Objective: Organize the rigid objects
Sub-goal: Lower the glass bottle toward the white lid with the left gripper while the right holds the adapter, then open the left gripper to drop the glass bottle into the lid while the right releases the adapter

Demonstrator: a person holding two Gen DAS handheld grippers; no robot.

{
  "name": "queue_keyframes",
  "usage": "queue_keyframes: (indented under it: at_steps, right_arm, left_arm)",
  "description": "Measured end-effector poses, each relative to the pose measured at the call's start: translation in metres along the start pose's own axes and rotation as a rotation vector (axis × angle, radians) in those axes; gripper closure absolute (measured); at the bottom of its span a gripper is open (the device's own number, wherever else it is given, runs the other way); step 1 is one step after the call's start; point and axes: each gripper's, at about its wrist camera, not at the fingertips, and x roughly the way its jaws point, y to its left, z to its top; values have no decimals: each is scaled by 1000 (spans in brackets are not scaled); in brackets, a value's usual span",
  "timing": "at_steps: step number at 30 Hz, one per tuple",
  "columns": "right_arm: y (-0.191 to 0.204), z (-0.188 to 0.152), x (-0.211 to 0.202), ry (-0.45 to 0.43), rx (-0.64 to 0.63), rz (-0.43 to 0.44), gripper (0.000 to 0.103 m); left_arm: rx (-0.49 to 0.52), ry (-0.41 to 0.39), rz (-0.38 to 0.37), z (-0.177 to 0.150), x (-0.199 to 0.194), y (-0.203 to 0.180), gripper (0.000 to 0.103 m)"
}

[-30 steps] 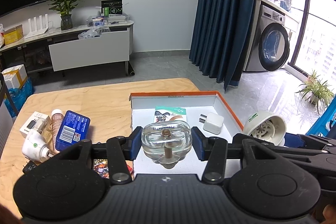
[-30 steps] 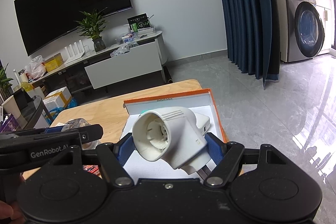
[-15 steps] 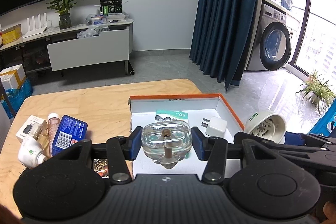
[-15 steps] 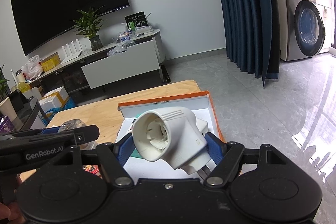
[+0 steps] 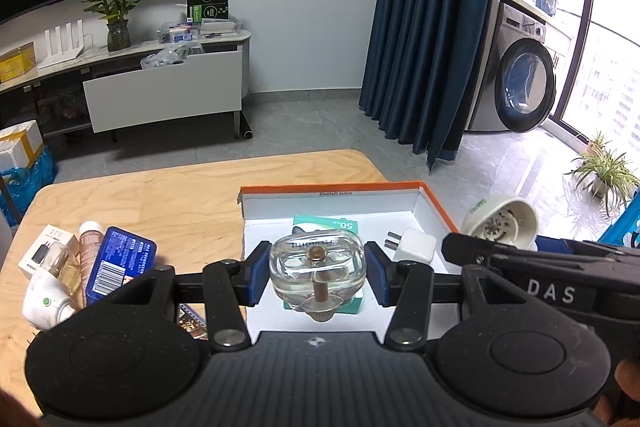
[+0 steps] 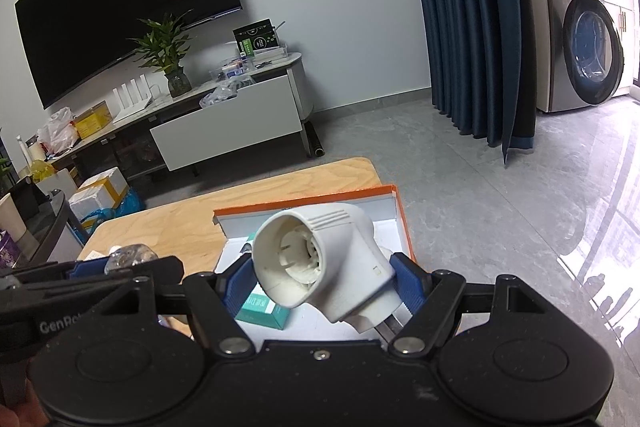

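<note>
From the left wrist view, the left gripper [image 5: 317,271] has its blue-padded jaws pinched on a clear glass bottle [image 5: 317,265] with a brownish stem and a knurled cap pointing back at the camera, held up over the near part of the orange-edged box [image 5: 332,187]. Inside the box there's a teal packet [image 5: 325,225] lying flat on the white floor, partly hidden behind the bottle, and a white plug adapter [image 5: 414,245] just to its right with its prongs facing left. Off to the left on the wooden table [image 5: 160,199] sits a little pile: a blue tin [image 5: 120,265], a pinkish tube [image 5: 89,247], a small white carton [image 5: 46,249] and a white plug-in device [image 5: 46,301] all bunched together. The right gripper pokes in from the right side, carrying the white lamp socket [image 5: 500,223] just outside the box's right wall. Switching to the right wrist view, the right gripper [image 6: 320,277] is clamped on that white lamp socket [image 6: 324,267], open mouth tilted toward the camera's left, hanging above the box [image 6: 394,215] and the teal packet [image 6: 262,311]. The left gripper [image 6: 116,263] shows at the left edge with the glass bottle [image 6: 130,255] between its pads.
</note>
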Motion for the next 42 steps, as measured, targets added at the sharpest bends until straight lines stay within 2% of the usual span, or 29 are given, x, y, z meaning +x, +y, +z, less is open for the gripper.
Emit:
queue_keyframes:
  at_steps: [14,38,42]
  right_arm:
    - [-7,29,39,51,-9,20,16]
    - [-19,51,98,131,-23,17,15]
    - [-20,57,109,125,-26,37,14]
  left_arm:
    - [17,26,-35,2,17,-5,53]
    - [29,61,-82,5,45,-23,53]
    - [22,71,-86,4,49,-24,53]
